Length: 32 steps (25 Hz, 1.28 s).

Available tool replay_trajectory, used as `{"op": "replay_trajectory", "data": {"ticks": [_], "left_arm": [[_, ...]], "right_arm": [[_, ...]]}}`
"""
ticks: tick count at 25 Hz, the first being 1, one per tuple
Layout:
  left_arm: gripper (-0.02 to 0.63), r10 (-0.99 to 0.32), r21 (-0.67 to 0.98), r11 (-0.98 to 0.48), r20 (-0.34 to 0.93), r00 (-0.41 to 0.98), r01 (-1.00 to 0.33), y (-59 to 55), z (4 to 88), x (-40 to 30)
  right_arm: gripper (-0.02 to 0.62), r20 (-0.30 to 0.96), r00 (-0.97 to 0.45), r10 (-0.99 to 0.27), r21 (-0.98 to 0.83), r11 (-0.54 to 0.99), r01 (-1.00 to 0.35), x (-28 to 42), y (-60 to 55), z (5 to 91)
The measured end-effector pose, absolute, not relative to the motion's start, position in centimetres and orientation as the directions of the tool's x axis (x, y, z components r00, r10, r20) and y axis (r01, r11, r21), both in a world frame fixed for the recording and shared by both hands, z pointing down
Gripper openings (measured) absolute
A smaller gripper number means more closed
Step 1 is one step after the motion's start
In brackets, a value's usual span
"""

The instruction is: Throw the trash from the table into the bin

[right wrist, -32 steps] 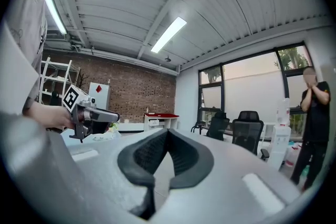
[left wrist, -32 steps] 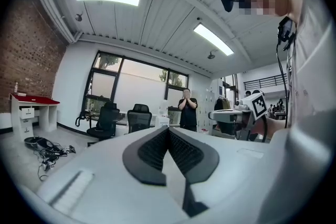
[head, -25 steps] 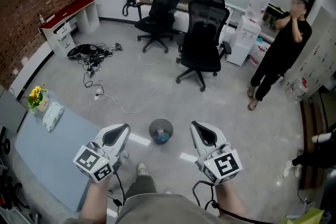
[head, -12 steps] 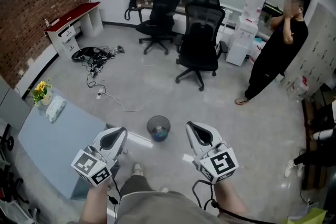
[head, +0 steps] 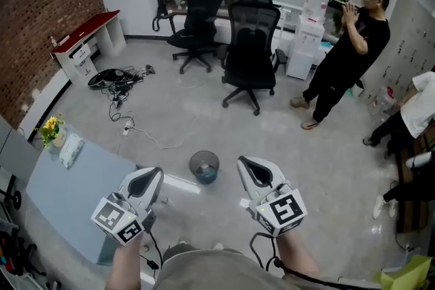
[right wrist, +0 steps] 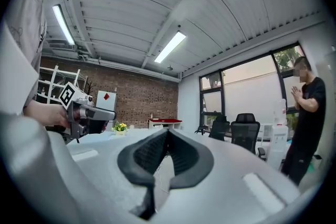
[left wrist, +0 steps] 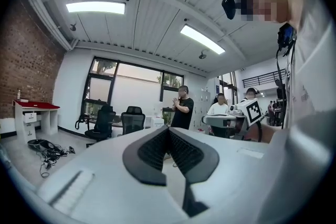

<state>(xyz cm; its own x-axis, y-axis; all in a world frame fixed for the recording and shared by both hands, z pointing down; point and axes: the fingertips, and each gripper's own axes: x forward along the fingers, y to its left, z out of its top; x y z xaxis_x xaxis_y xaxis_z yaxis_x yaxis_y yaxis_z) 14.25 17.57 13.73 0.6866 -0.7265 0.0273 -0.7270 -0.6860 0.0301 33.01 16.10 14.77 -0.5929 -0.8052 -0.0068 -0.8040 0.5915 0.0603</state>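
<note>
My left gripper (head: 155, 176) and right gripper (head: 245, 165) were clenched empty near the bin (head: 204, 166); the white packet (head: 70, 150) on the table (head: 75, 200), at its far corner, looked light and soft, best pinched across its middle.

Bin (head: 194, 164): small, round, dark grey, open-topped, standing upright on the grey floor, well apart from the table. Something blue and pale (head: 206, 177) lay at its bottom; too small to identify.

Table (head: 75, 193): pale blue-grey top, set at an angle at the left. At its far corner lay a flat white packet (head: 70, 150), just beside a pot of yellow flowers (head: 49, 130).
</note>
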Motion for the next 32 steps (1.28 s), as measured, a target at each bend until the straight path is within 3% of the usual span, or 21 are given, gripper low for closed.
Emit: {"op": "replay_trajectory", "data": {"ticks": [32], "left_arm": [[-0.002,-0.668,0.064,-0.742,0.006,0.744,-0.667,19.4,13.0,4.1]], "right_arm": [[0.003,0.069,-0.551,-0.832,0.147,0.554,-0.819,22.2,19.8,14.1]]}}
